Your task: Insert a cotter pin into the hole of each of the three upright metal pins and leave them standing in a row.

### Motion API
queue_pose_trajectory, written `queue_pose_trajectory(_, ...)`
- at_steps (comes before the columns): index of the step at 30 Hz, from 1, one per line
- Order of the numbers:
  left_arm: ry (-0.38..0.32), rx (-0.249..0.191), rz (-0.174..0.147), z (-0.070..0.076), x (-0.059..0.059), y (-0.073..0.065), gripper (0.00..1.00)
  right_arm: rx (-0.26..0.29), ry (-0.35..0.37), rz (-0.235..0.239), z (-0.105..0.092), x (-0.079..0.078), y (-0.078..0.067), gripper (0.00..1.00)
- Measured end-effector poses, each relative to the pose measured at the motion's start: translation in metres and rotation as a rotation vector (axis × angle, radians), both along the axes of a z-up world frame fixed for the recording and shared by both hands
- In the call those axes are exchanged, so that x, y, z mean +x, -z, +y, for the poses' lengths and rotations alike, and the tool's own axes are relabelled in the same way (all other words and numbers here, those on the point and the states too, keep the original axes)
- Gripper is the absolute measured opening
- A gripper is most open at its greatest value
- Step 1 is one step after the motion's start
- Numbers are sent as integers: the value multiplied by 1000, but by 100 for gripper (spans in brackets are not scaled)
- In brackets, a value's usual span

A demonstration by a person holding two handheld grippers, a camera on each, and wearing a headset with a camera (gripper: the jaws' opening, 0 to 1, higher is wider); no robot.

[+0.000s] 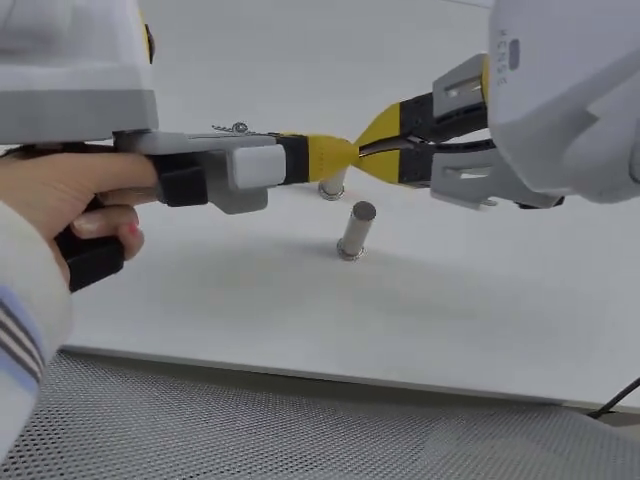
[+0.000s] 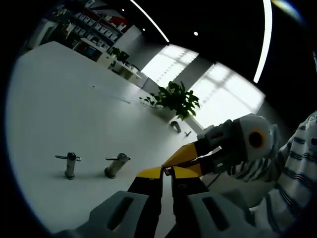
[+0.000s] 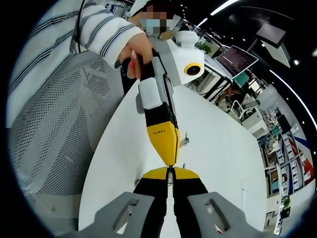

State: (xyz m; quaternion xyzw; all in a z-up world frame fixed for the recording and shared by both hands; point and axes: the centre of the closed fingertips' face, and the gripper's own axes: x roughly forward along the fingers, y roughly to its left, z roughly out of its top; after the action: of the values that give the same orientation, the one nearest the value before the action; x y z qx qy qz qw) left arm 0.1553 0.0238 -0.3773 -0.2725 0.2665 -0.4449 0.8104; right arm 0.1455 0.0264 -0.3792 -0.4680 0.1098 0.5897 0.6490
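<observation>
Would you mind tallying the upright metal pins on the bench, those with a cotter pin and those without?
Pins with a cotter pin: 2
Bare pin: 1
Total: 3

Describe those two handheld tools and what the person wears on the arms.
Both the left gripper and right gripper have yellow wedge-shaped tongs on black shanks, grey plastic bodies and rounded white housings above. The left one's tong carries small dark lettering, and it has a black handle. The person's sleeves are white with dark stripes.
</observation>
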Motion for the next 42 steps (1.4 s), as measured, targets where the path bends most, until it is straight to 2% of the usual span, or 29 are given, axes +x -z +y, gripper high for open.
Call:
queue_pose_trajectory(3,-5,-5,11,1,1,1,0,-2,0,0,-1,2,1,0)
queue_pose_trajectory(9,9,22,0,0,-2,4,0,0,-2,6,0,1,1,0)
queue_pose_trajectory(15,16,25,-2,0,-3,5,0,-1,1,11,-1,0,2,0)
queue_pose_trajectory(17,30,28,-14,-1,-5,4,0,2,-5,9,0,-1,2,0)
queue_pose_trajectory(18,40,38,-38,-1,-6,4,0,3,-6,12,0,-1,2,0)
queue_pose_trajectory(25,44,48,-18,-6,-9,7,0,-13,-9,20,-3,-3,7,0)
queue_pose_trajectory(27,41,36,0,-7,-11,7,0,-8,-9,28,-4,-4,9,0)
queue_pose_trajectory(29,43,34,-5,-7,-12,7,0,5,0,42,-5,-5,9,0)
queue_pose_trajectory(33,48,47,-23,-7,-14,6,0,12,12,55,-7,-4,11,0)
queue_pose_trajectory(36,63,76,-52,-5,-17,5,0,22,22,67,-11,-3,12,2)
queue_pose_trajectory(37,67,83,-60,-5,-17,5,0,33,30,81,-12,-3,12,2)
queue_pose_trajectory(38,75,99,-85,-4,-18,4,0,59,54,119,-12,-4,13,2)
queue_pose_trajectory(42,104,118,-137,-6,-22,-1,0,80,78,181,-14,-7,16,4)
